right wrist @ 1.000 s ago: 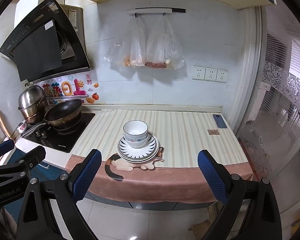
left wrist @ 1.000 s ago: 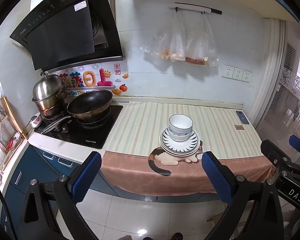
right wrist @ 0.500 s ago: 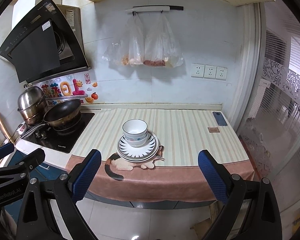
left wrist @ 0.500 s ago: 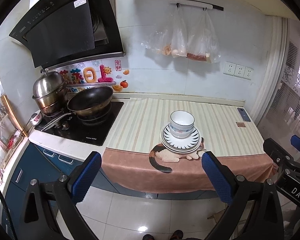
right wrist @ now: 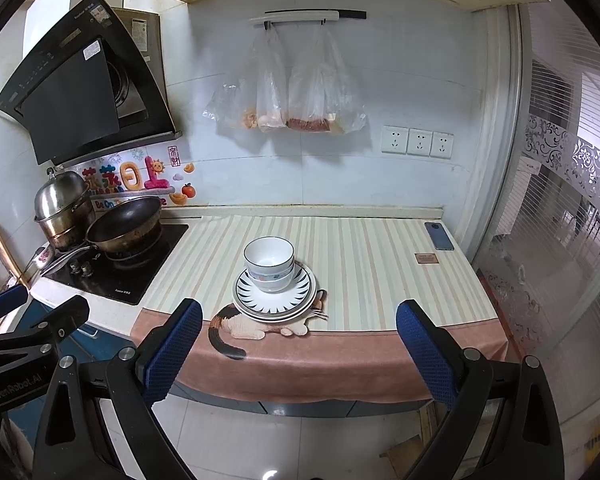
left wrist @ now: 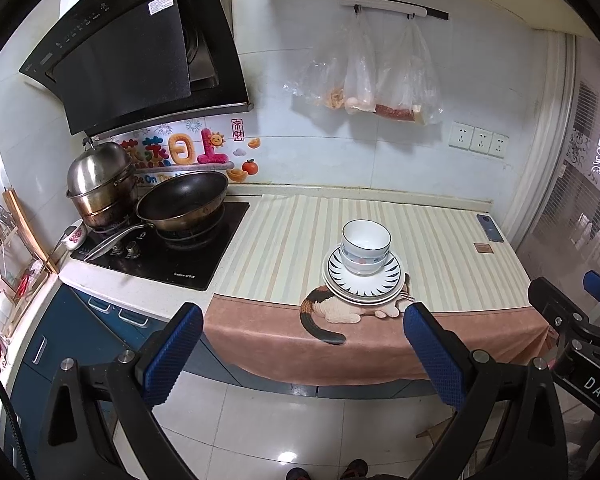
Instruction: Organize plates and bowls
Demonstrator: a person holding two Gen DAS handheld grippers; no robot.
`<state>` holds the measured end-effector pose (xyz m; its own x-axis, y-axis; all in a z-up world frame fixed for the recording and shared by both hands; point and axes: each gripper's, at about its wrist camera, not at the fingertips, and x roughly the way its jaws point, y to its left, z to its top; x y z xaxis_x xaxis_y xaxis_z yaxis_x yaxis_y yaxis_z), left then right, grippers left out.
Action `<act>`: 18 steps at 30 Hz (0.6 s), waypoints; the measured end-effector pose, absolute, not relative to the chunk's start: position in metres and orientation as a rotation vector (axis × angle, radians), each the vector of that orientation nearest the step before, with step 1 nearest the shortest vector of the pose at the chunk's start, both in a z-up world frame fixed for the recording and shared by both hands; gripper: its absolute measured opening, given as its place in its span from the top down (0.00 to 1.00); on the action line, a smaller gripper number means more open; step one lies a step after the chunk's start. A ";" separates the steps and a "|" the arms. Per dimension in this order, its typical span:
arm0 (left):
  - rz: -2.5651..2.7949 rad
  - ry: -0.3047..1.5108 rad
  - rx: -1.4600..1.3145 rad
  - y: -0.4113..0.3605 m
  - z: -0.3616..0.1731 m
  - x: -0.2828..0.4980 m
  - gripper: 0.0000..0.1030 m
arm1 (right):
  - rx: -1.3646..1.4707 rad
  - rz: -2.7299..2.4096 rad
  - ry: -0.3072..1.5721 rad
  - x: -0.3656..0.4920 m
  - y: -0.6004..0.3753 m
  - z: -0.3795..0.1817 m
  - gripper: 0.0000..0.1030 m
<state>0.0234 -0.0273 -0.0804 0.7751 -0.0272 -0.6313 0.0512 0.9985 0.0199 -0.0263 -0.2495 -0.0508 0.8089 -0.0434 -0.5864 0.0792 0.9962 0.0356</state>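
bowls [left wrist: 365, 246]: two white bowls nested, upper one with thin dark rim, lower one with small coloured print on its side; both upright, empty as far as visible
plates [left wrist: 363, 280]: stack of plates under the bowls, top plate white with dark ray pattern round the rim, plain white plates beneath; exact count unclear
location: stack sits on the desk [left wrist: 440, 256], near its front edge, on a striped cloth [left wrist: 292, 240] with a pink border; plates partly overlap the cat print [left wrist: 340, 310] on the cloth
left tool [left wrist: 302, 354]: jaws wide apart, blue pads [left wrist: 172, 354] gripping nothing; held out in front of the desk edge, above the floor, well apart from the stack, aimed toward it
right tool [right wrist: 298, 350]: jaws wide apart, nothing between them; also off the desk front, well apart from the stack, stack framed between its fingers [right wrist: 426, 350]
tools relative: level with each other; each shows at the edge of the other's view
stove side: wok [left wrist: 182, 204] and steel pot [left wrist: 100, 186] on the hob at desk's left, range hood [left wrist: 136, 52] above
wall: plastic bags [left wrist: 370, 76] hang from a rail
desk right: phone [left wrist: 489, 228] near far corner
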 end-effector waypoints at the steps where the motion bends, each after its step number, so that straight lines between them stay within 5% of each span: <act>1: -0.043 0.684 0.035 -0.027 -0.080 0.023 0.00 | 0.058 -0.066 0.625 -0.026 -0.249 -0.051 0.03; 18: -0.042 0.681 0.036 -0.027 -0.081 0.023 0.00 | 0.057 -0.069 0.633 -0.031 -0.247 -0.054 0.03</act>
